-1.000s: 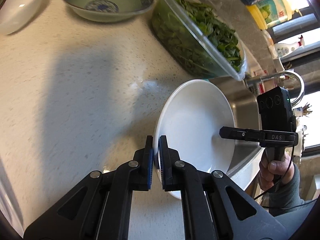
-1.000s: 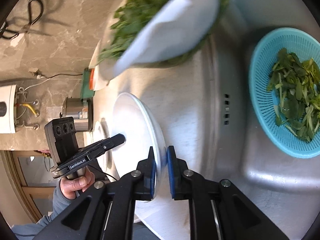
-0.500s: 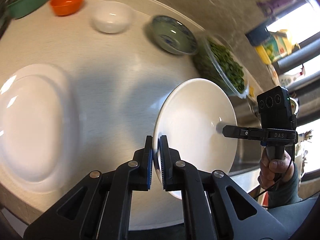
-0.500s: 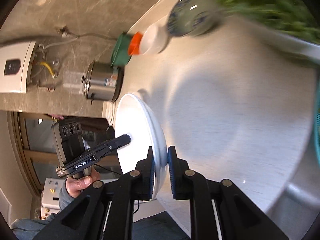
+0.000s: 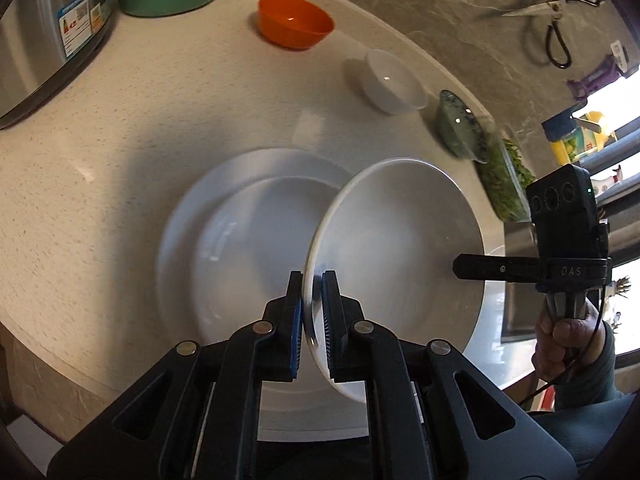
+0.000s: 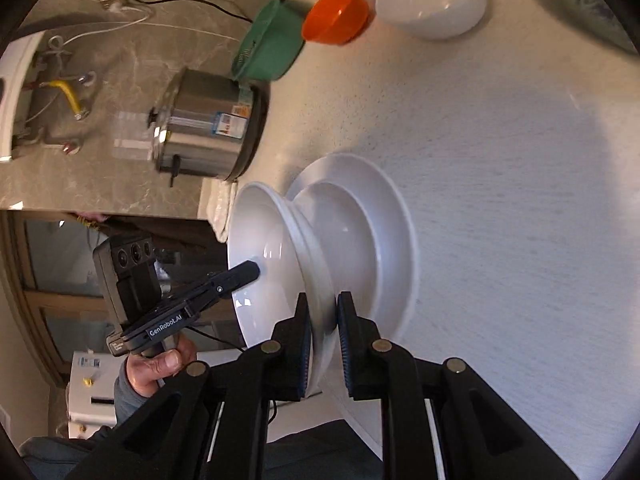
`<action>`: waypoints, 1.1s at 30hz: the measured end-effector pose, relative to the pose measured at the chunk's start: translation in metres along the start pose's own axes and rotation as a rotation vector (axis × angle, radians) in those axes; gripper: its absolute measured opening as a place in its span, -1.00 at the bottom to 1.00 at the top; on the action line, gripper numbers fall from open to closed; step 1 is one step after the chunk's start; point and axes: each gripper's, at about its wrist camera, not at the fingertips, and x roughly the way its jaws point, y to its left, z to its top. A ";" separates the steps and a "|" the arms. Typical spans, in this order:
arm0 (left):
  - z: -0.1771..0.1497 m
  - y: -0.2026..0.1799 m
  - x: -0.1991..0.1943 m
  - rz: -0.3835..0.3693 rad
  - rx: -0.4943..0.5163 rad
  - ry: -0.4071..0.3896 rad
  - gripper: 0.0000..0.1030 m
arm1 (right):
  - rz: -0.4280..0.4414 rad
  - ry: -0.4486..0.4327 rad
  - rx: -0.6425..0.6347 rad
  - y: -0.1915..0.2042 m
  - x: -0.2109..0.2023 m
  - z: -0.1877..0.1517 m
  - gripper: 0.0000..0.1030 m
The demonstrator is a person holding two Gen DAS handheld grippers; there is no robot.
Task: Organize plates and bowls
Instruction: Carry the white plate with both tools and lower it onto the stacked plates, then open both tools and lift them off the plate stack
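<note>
Both grippers hold one white deep plate (image 5: 396,248) by opposite rims, tilted on edge. My left gripper (image 5: 313,312) is shut on its near rim; my right gripper (image 6: 323,320) is shut on the other rim (image 6: 316,280). The held plate hangs just above a larger white plate (image 5: 224,236) lying flat on the counter, also in the right wrist view (image 6: 360,232). An orange bowl (image 5: 294,20), a white bowl (image 5: 394,82) and a blue-patterned bowl (image 5: 460,124) stand in a row behind.
A steel pot (image 6: 208,124) and a green colander (image 6: 272,44) stand at the counter's far end. A clear container of greens (image 5: 506,184) sits beyond the patterned bowl. Scissors (image 5: 556,20) hang on the wall. The counter's front edge (image 5: 80,380) is close.
Both grippers have carried the held plate from the sink side along the counter. It now hangs over the large flat plate.
</note>
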 end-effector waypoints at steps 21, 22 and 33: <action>0.004 0.073 0.033 0.054 0.183 0.090 -0.78 | -0.185 -0.033 0.118 0.000 0.064 -0.005 -0.67; 0.004 0.067 0.036 0.064 0.195 0.085 -0.77 | -0.191 -0.040 0.117 0.001 0.064 -0.005 -0.67; 0.004 0.053 0.044 0.082 0.247 0.031 -0.67 | -0.239 -0.116 0.095 0.007 0.056 -0.012 -0.33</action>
